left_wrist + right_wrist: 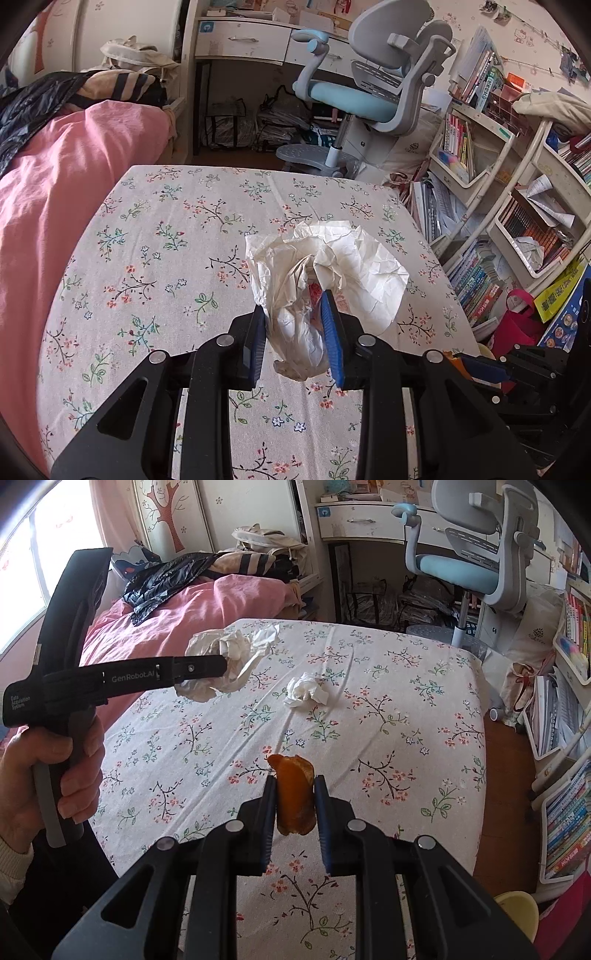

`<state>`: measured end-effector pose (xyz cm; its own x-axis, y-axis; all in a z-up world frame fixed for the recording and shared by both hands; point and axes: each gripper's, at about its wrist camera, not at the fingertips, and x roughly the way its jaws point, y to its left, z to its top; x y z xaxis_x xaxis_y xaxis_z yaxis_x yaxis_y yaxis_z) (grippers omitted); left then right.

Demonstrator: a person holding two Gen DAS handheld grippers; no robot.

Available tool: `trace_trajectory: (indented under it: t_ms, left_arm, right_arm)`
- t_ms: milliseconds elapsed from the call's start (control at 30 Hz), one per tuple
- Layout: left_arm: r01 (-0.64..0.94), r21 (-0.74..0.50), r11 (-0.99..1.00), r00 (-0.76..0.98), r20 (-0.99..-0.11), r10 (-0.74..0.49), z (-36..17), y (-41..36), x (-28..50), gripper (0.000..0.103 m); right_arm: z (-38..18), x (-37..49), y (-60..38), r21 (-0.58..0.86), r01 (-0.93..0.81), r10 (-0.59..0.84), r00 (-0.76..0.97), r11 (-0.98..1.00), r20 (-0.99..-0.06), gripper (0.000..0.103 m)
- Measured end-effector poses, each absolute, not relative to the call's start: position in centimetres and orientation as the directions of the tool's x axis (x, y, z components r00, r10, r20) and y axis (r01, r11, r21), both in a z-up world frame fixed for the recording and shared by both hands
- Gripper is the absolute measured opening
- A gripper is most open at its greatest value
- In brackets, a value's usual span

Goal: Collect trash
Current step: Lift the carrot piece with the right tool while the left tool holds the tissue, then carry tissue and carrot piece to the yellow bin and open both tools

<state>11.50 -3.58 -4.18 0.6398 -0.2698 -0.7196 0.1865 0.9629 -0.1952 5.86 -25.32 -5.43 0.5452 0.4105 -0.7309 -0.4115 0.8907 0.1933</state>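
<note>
Crumpled white paper wrapper (325,273), feather-light and springy, sits pinched at its bunched neck in my left claw (295,332) mid-frame, while my right claw (295,805) pinches a soft, slippery orange peel (294,794) above the floral tabletop (406,709).

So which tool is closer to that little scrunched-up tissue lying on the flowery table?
Hard to call, maybe the left. The left tool, holding crumpled paper, hangs just left of the tissue. The right tool, gripping an orange peel, sits nearer the camera.
</note>
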Motion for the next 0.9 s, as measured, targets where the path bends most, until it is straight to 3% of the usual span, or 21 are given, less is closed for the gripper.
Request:
trace_trajectory:
  t_ms: [900]
  left_arm:
    - [0.380,-0.187,0.906,0.584,-0.711,-0.392,-3.1,-15.9,7.0,0.026]
  right_arm:
    - [-3.8,2.2,-36.9,0.191,-0.195,0.273,0.667,0.962,-0.693,0.021]
